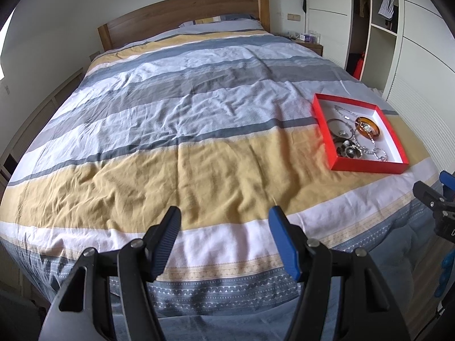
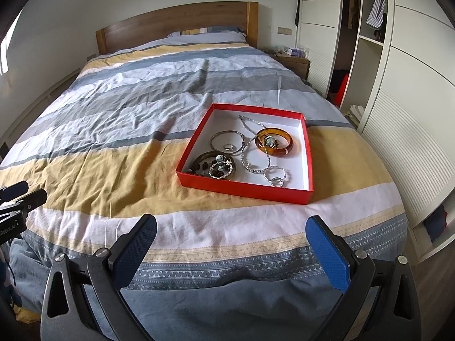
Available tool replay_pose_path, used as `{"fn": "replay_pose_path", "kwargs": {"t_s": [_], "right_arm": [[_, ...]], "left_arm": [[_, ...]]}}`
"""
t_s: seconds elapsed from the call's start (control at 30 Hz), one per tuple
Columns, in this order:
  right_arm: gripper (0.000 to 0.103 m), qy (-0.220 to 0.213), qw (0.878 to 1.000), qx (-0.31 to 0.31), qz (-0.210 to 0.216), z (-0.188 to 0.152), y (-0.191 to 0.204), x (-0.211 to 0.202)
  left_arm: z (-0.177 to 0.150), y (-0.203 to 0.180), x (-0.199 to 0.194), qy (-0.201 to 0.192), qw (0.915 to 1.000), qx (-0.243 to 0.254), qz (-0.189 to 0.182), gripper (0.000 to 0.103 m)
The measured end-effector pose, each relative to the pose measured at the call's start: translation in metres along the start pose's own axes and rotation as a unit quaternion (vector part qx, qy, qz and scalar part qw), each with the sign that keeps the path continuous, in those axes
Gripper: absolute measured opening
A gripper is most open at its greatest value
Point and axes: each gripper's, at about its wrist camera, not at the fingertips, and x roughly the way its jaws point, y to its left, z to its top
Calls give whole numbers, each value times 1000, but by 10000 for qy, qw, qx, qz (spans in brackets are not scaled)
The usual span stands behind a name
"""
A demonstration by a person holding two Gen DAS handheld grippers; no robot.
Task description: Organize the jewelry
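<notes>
A shallow red box (image 2: 241, 189) with a white inside lies on the bed's yellow stripe; it also shows at the right of the left wrist view (image 1: 366, 167). It holds an amber bangle (image 2: 287, 145), a silver bangle (image 2: 219, 136), a dark bangle with beads (image 2: 203, 157), a silver chain (image 2: 250, 167) and a small ring (image 2: 229, 147). My right gripper (image 2: 231, 244) is open and empty, just in front of the box over the bed's foot edge. My left gripper (image 1: 224, 238) is open and empty, left of the box.
The striped duvet (image 1: 170, 113) covers the whole bed up to a wooden headboard (image 2: 176, 20). A white wardrobe (image 2: 403, 85) with an open section stands on the right. A bedside table (image 2: 293, 59) stands by the headboard.
</notes>
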Motion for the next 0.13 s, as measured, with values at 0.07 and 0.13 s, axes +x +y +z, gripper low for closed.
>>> {"fn": "replay_pose_path", "kwargs": {"t_s": [0.07, 0.13], "right_arm": [[102, 5, 10000, -23, -9, 0, 1, 1], [102, 17, 10000, -38, -11, 0, 2, 1]], "left_arm": [[0, 2, 1, 1, 10000, -1, -8, 62], [0, 0, 0, -1, 10000, 1, -8, 62]]}}
